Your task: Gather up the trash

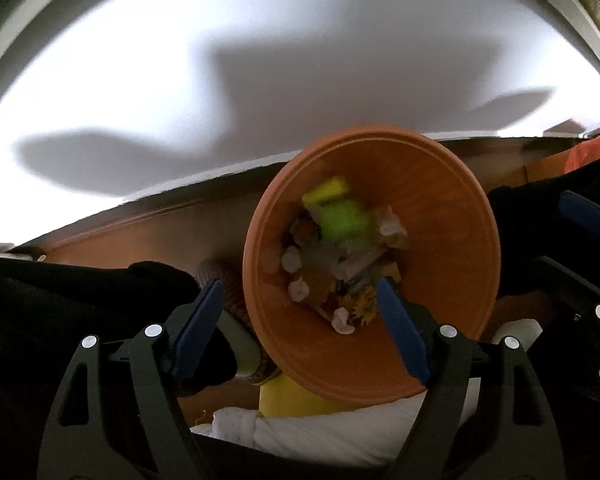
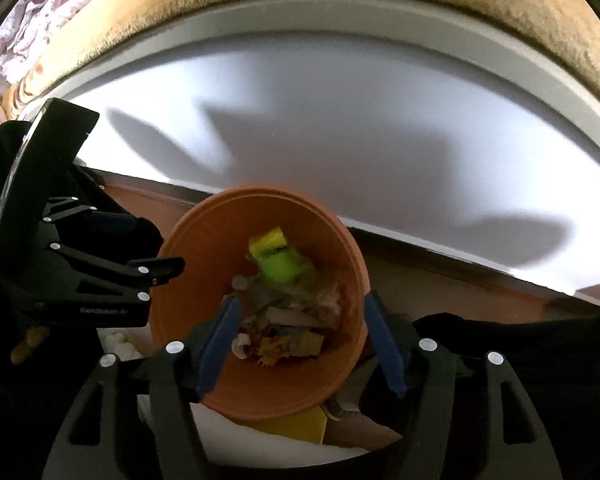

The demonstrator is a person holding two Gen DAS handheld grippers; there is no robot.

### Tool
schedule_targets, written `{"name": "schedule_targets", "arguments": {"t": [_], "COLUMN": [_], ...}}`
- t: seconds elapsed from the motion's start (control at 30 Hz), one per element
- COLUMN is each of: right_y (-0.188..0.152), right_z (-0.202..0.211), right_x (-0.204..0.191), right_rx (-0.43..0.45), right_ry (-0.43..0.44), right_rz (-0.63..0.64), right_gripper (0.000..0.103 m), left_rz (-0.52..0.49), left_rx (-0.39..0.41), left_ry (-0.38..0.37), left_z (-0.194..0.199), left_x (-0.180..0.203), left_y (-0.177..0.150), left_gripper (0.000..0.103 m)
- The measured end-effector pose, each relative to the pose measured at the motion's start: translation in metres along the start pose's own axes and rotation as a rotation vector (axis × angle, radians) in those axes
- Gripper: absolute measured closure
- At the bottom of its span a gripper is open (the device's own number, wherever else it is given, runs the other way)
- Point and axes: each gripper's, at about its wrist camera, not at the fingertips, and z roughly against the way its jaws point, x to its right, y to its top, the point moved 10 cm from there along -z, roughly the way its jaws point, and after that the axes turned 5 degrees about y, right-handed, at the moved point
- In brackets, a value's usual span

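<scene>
- My left gripper (image 1: 300, 324) and right gripper (image 2: 300, 344) both stand wide, holding nothing.
- The orange bin (image 1: 452, 216) of trash (image 1: 340, 256) sits directly below both, mouth up, equally near.

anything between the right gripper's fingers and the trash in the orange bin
Nothing held. In the right wrist view the right gripper hangs open over the orange bin, with only empty space above the trash pile inside it.

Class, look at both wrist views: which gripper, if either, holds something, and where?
Neither. The left gripper and right gripper stand open above the orange bin, nothing between their pads.
</scene>
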Motion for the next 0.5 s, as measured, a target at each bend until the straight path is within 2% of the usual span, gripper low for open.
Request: {"name": "schedule_targets", "arguments": {"t": [0.2, 0.27, 0.33, 0.37, 0.4, 0.43, 0.5], "right_y": [0.007, 0.017, 0.031, 0.039, 0.045, 0.060, 0.083], "right_z": [0.025, 0.048, 0.074, 0.087, 0.101, 0.119, 0.137], "right_x": [0.001, 0.000, -0.002, -0.002, 0.000, 0.003, 0.008], "right_rx": [0.074, 0.135, 0.203, 0.240, 0.278, 0.336, 0.401], "right_ry": [-0.014, -0.012, 0.006, 0.012, 0.016, 0.024, 0.024], "right_rz": [0.006, 0.013, 0.019, 0.020, 0.017, 0.011, 0.005], "right_gripper": [0.039, 0.039, 0.038, 0.037, 0.031, 0.026, 0.025], "left_rz": [0.026, 0.037, 0.037, 0.035, 0.032, 0.028, 0.025], "left_rx": [0.078, 0.153, 0.263, 0.312, 0.363, 0.430, 0.539], "left_ry": [-0.002, -0.006, -0.013, -0.013, -0.009, 0.001, 0.028], "left_z": [0.025, 0.049, 0.086, 0.102, 0.120, 0.141, 0.175], "left_x": [-0.005, -0.009, -0.011, -0.013, -0.014, -0.019, -0.025], "left_y": [0.007, 0.015, 0.025, 0.029, 0.035, 0.044, 0.061], "left_gripper": [0.026, 0.026, 0.026, 0.026, 0.026, 0.022, 0.012]}}
